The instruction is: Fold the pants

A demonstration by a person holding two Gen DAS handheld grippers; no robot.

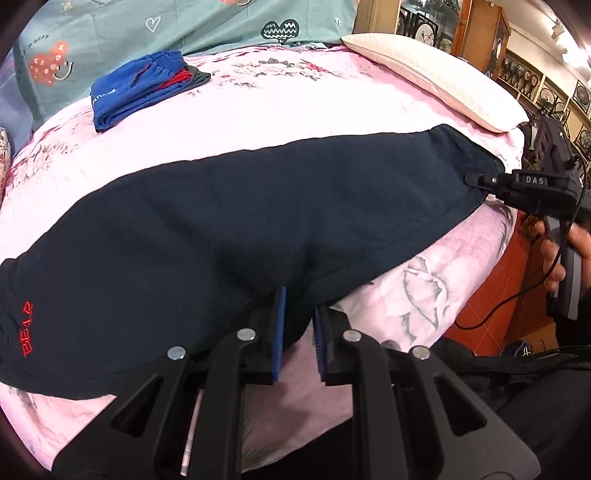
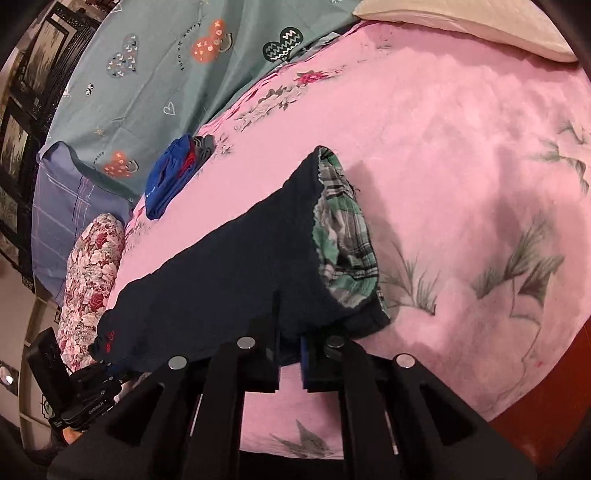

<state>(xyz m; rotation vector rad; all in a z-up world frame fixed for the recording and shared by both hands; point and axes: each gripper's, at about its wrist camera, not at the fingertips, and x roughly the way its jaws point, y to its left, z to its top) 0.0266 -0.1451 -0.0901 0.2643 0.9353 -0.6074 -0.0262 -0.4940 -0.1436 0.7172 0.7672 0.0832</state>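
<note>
Dark navy pants with red lettering lie stretched across the pink floral bed sheet. My left gripper is shut on the near edge of the pants at mid-length, blue pads pinching the fabric. My right gripper is shut on the waistband end at the right. In the right wrist view the pants show a green plaid lining at the open waist, and my right gripper pinches the waistband's near edge. The left gripper shows at the lower left.
A folded blue garment pile lies at the far left of the bed. A cream pillow lies at the far right. A teal patterned quilt lies behind. A floral pillow lies at the bed's edge. Red floor lies beside the bed.
</note>
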